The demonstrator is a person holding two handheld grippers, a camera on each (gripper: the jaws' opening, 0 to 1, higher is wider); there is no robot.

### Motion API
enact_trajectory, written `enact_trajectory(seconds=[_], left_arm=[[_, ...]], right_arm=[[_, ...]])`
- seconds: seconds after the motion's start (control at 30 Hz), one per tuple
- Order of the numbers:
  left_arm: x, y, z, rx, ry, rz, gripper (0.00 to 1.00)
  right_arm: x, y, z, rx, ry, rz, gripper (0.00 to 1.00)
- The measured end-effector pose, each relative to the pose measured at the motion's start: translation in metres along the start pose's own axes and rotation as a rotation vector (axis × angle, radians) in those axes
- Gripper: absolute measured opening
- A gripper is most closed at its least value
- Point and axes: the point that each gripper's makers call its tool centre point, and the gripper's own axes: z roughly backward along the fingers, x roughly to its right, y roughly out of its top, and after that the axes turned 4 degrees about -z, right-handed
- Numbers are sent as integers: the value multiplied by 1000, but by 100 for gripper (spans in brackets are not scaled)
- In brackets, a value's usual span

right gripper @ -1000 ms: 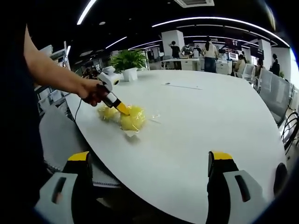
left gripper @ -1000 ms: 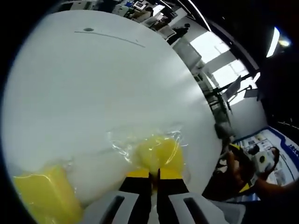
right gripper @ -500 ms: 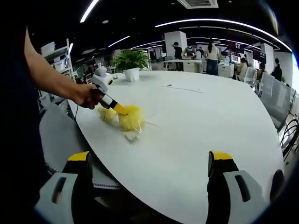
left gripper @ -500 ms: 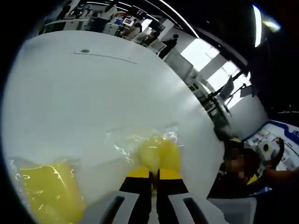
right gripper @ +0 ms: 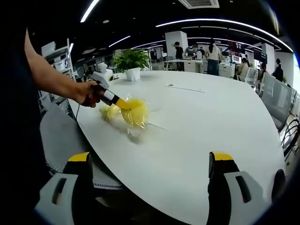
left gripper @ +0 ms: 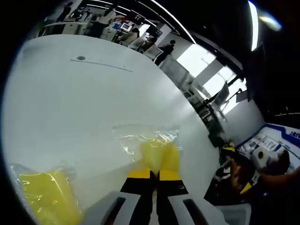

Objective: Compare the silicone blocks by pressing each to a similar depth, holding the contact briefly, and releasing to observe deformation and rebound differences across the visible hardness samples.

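Observation:
A yellow silicone block in a clear plastic bag [left gripper: 157,154] is pinched at its near edge by my left gripper [left gripper: 154,174], which is shut on it. In the right gripper view this bagged block [right gripper: 134,111] hangs off the left gripper [right gripper: 123,105], slightly above the white table [right gripper: 211,122], with its shadow beneath. A second bagged yellow block [left gripper: 44,197] lies on the table to the left, and shows as a block [right gripper: 108,112] just behind the held one. My right gripper [right gripper: 150,161] hovers open off the table's near edge, nothing between its jaws.
A potted plant [right gripper: 129,61] stands at the table's far left edge. A grey chair [right gripper: 58,136] sits beside the table below the person's arm [right gripper: 51,75]. A small dark mark and thin line [left gripper: 101,62] lie far across the tabletop. People and desks fill the background.
The left gripper has raised the bagged block off the table and tilted it up; the block sat on the surface a second ago. The right gripper has not moved.

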Motion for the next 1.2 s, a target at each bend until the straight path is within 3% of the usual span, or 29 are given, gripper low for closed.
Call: enact_trajectory(seconds=[0.13,0.33,0.6,0.8,0.93,1.2], left_arm=[[3,20,4,56,-6,-7,0],[7,34,10,85,-17,-35,0],[16,72,29,206,-18,-96,0],[31,108,51,312,-57,-108,0],[44,134,68,375,-50,-178,0],[72,165,91,431,-56,-287,0]], right_arm=[[-1,-1,-1,-2,4,1,96],[-1,1,-3,-11,7,18,96],[2,15,-6,13,20,-15,96],[8,16,-3,-2,18,-37,96],[11,16,-2,0,10,-50,96],[14,25,-3,29,4,-84,96]])
